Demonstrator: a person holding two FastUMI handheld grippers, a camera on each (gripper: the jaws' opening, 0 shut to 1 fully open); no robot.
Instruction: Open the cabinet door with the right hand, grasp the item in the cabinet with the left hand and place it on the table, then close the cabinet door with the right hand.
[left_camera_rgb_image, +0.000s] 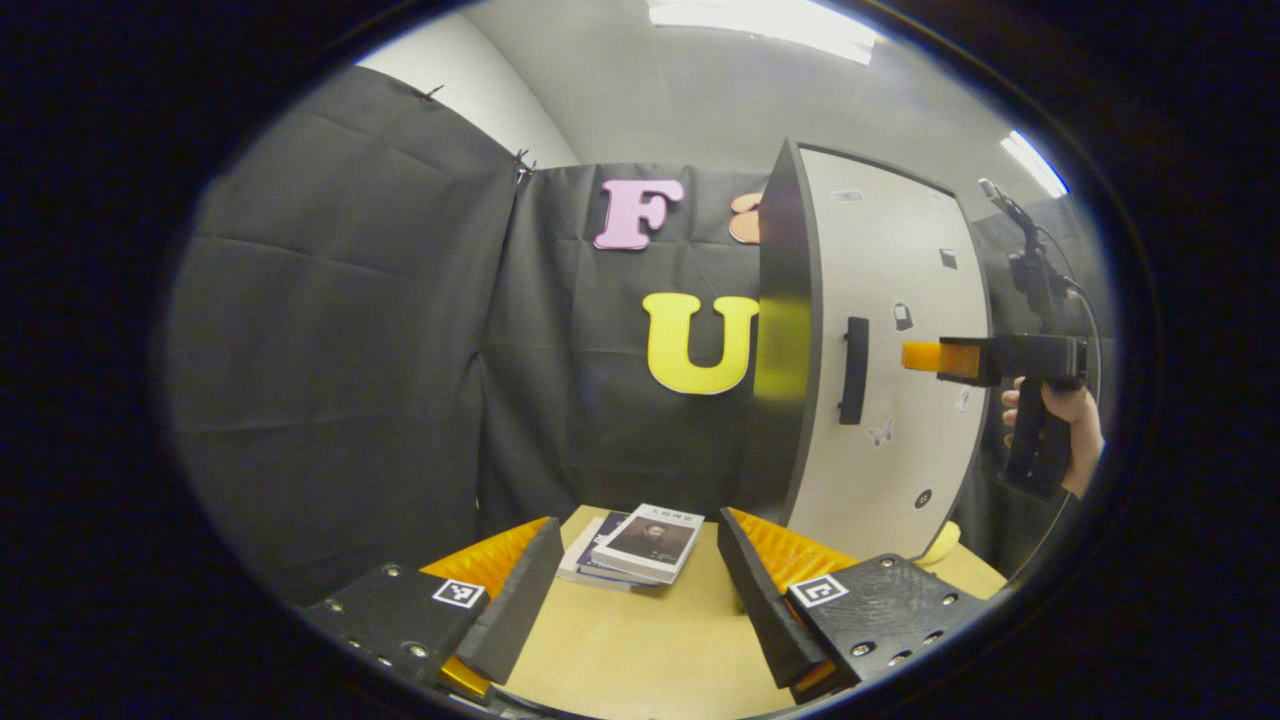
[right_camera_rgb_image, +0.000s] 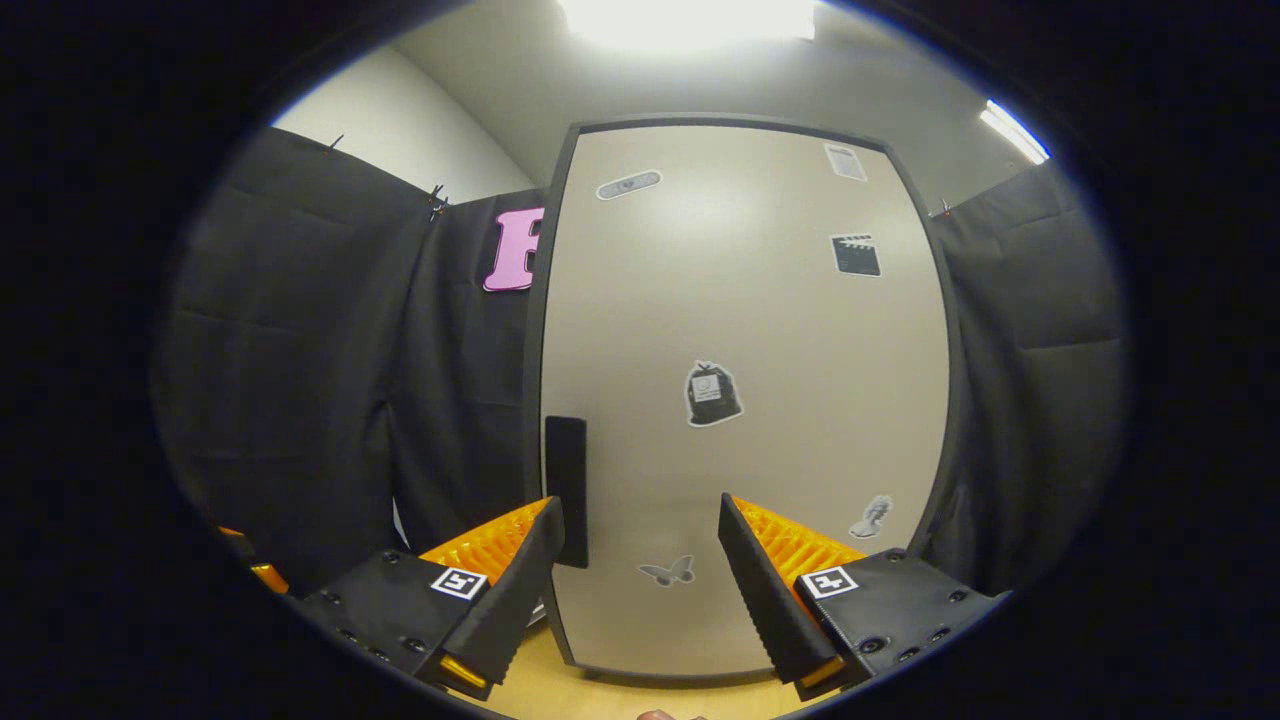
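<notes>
Left gripper view faces the cabinet door (left_camera_rgb_image: 880, 340) obliquely from farther off; right gripper view faces it (right_camera_rgb_image: 740, 400) squarely, close.

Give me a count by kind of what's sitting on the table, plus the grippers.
Books: 2, stacked on the table
Cabinets: 1, door shut
Grippers: 2, left gripper and right gripper, both open
Total: 5

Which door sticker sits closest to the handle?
The butterfly sticker, low on the cabinet door, just right of the handle bottom. The trash-bag sticker sits mid-door; the others sit farther toward the top or right edge.
</notes>
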